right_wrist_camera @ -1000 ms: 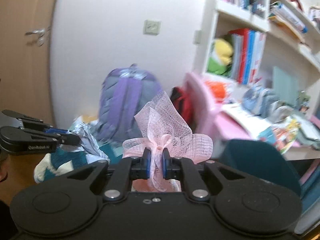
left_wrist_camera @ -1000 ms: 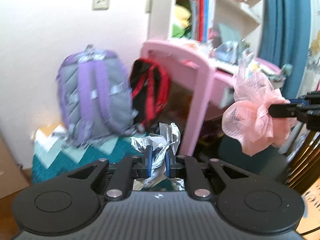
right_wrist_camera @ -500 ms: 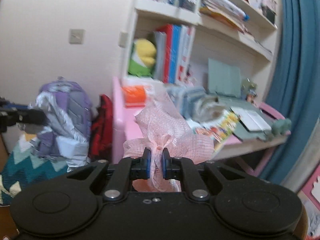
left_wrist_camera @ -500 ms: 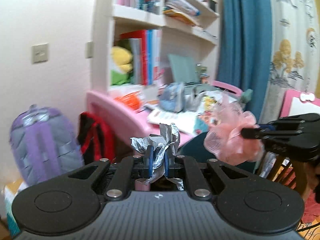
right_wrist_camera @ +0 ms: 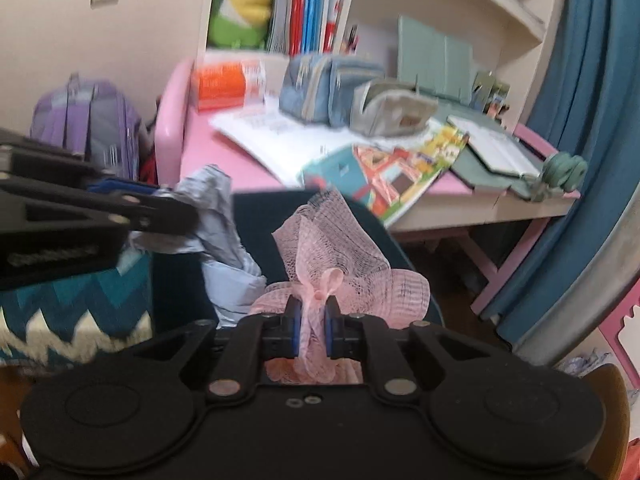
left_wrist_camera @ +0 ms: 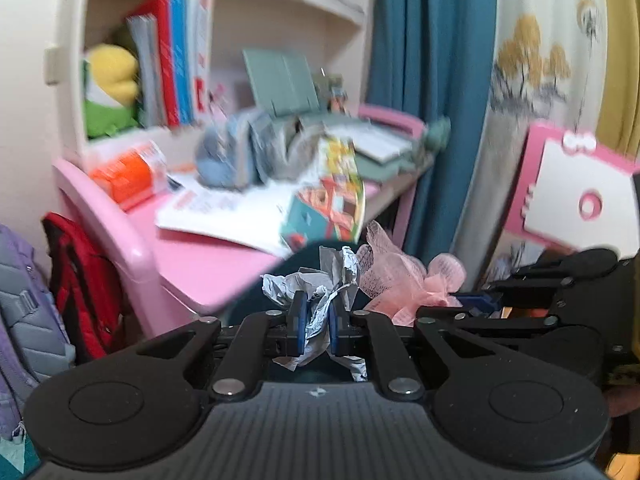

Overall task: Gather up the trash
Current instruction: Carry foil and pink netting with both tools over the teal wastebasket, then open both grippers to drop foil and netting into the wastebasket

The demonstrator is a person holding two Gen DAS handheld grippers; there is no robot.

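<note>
Left gripper (left_wrist_camera: 314, 326): we see it pinching a crumpled silver wrapper (left_wrist_camera: 320, 280) between its blue pads.
Right gripper (right_wrist_camera: 312, 330): we see it clamped on a pink mesh bundle (right_wrist_camera: 340, 248) (tied with a ribbon).
Where the trash is: both pieces are held near each other, above a dark teal chair back (right_wrist_camera: 256, 216).
Far side: a pink desk (right_wrist_camera: 224, 156) holds books and pouches, blurred.

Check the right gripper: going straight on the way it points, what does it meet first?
Probably the dark teal chair back just past the pink mesh bundle that the right gripper holds; the pink desk lies beyond. Depth is unclear.
</note>
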